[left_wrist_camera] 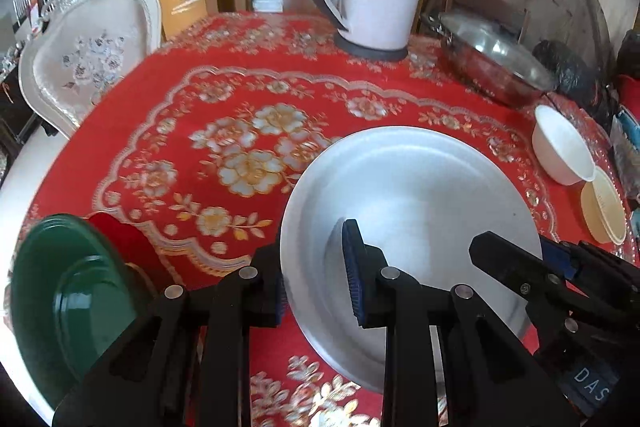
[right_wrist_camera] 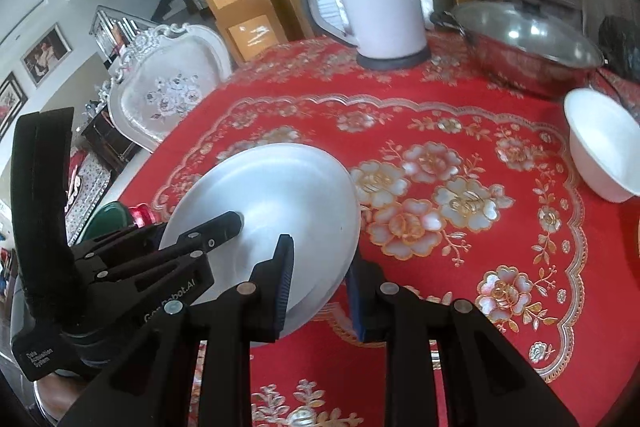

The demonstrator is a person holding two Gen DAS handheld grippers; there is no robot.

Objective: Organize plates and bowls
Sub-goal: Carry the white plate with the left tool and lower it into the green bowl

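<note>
You see a matt, brushed-metal silver plate [left_wrist_camera: 412, 211] on a glossy, embossed red tablecloth [left_wrist_camera: 192, 99] (plastic-looking), a shiny steel pot [right_wrist_camera: 532, 51], and a smooth, glossy green plate [left_wrist_camera: 60, 291].

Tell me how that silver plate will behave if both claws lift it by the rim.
The silver plate looks like thin, rigid metal: probably light and unbending. Its smooth, shiny rim may slip between the pads. Wide and shallow, it could tilt if one claw lags.
</note>
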